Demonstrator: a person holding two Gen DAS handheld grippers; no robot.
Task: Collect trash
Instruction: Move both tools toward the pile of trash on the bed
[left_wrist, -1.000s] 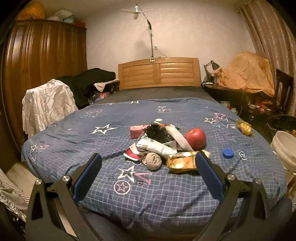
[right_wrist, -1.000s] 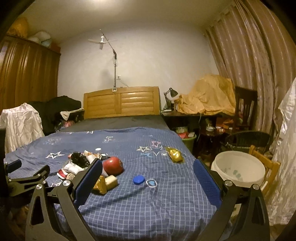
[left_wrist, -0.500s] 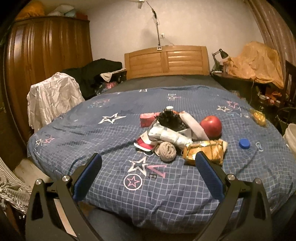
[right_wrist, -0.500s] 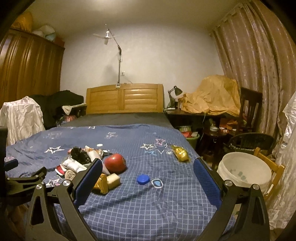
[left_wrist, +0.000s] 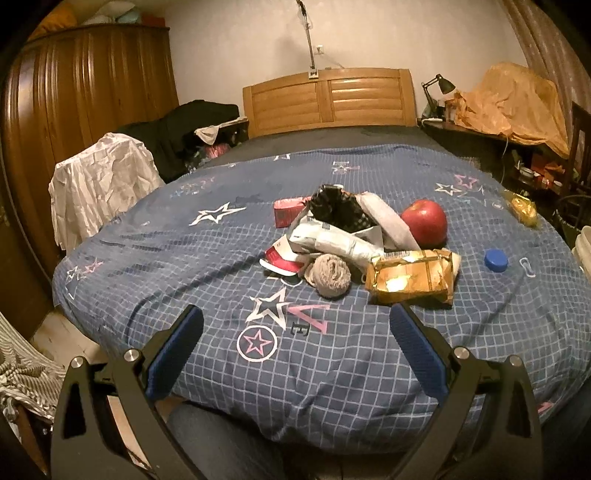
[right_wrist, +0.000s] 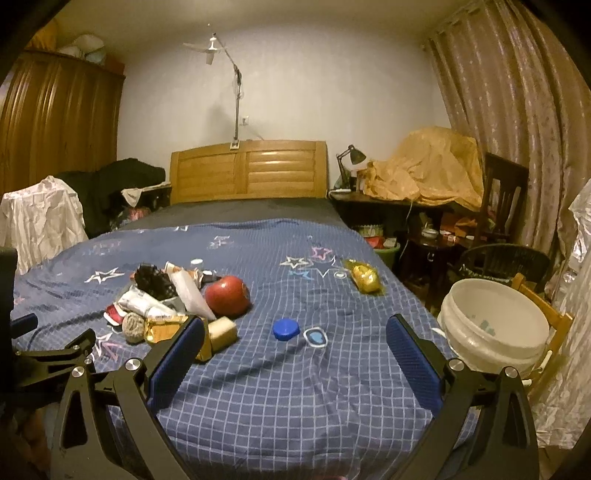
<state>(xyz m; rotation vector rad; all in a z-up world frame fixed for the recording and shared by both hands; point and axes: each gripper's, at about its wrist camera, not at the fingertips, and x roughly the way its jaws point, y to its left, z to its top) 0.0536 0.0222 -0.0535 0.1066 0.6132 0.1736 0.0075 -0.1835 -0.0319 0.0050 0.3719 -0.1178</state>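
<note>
Hovering over the near edge of the blue star-patterned bedcover (left_wrist: 207, 266), the left gripper (left_wrist: 295, 347) has its two blue-padded jaws spread wide, and nothing is between them. The pile of trash (left_wrist: 343, 236) lies on the cover at 12 o'clock from this gripper, well apart from it. At the front of the pile a grey ball of yarn (left_wrist: 330, 275) touches a gold foil packet (left_wrist: 412, 275), which sits at 3 o'clock from the ball. A red apple (left_wrist: 424, 221) rests at the pile's right side, and a blue bottle cap (left_wrist: 496, 259) lies alone at 3 o'clock from the packet.

The right gripper (right_wrist: 295, 350) is also spread wide and holds nothing. In its view the cap (right_wrist: 285, 328) is at 12 o'clock, near, and a white bucket (right_wrist: 495, 328) stands beside the bed at 3 o'clock. A yellow wrapper (right_wrist: 364, 277) lies at 1 o'clock, near the bed's right edge.
</note>
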